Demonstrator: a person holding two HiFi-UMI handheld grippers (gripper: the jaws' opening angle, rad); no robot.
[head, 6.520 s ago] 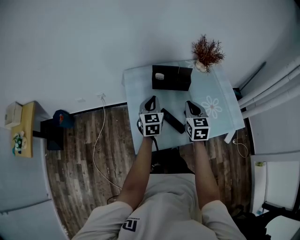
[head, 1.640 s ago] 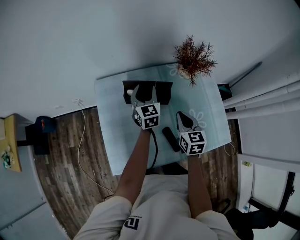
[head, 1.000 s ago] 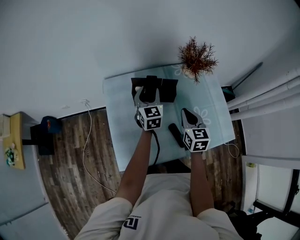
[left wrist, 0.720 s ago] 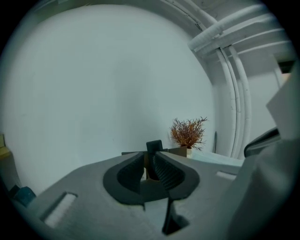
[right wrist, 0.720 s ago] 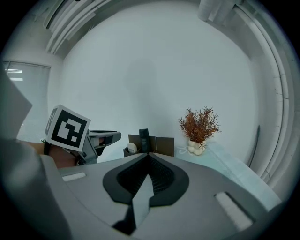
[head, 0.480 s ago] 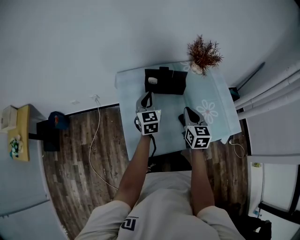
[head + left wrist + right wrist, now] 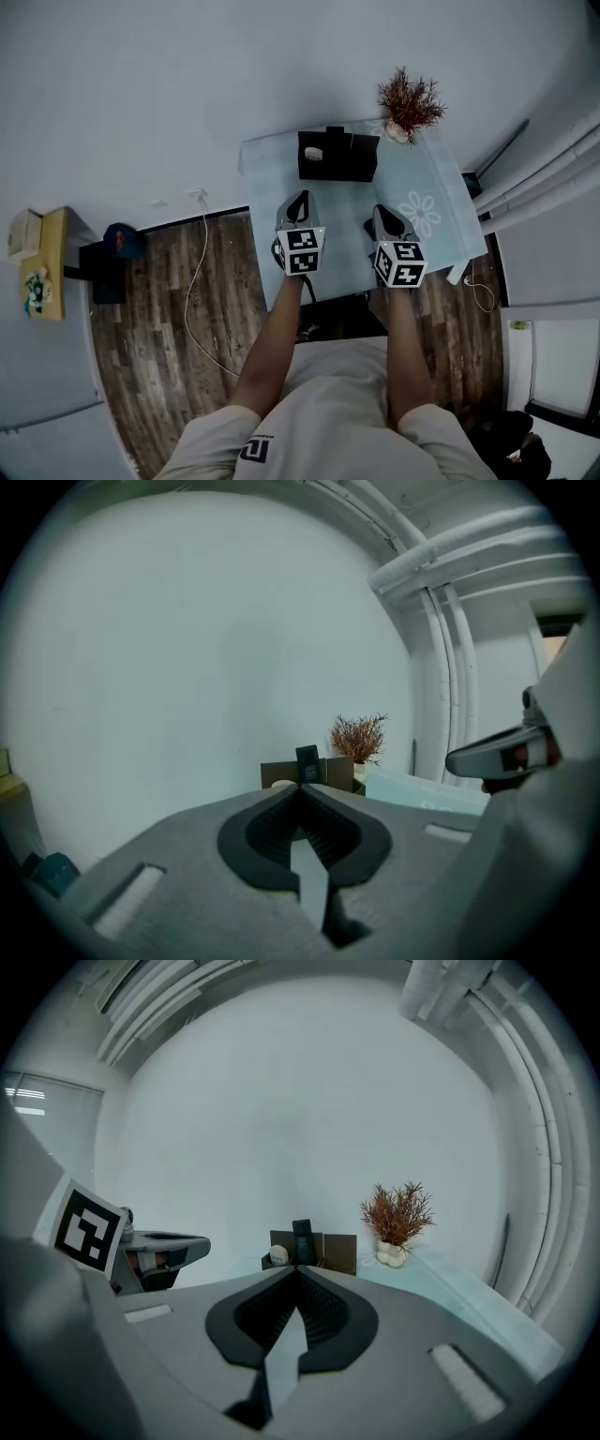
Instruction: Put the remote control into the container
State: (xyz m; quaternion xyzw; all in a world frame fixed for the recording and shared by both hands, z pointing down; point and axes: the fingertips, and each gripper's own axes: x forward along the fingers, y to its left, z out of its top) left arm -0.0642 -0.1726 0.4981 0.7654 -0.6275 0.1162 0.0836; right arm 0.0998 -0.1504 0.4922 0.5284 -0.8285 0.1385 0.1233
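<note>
left gripper (image 7: 300, 789): fingers closed, empty | right gripper (image 7: 298, 1269): fingers closed, empty | remote control (image 7: 302, 1237): upright in container (image 7: 339, 161), 12 o'clock

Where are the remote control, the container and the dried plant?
remote control (image 7: 302, 1240): right gripper view, middle of its upright dark body.
container (image 7: 339, 1253): right gripper view, its bare right-hand wall.
dried plant (image 7: 397, 1211): right gripper view, middle of the reddish sprigs.
</note>
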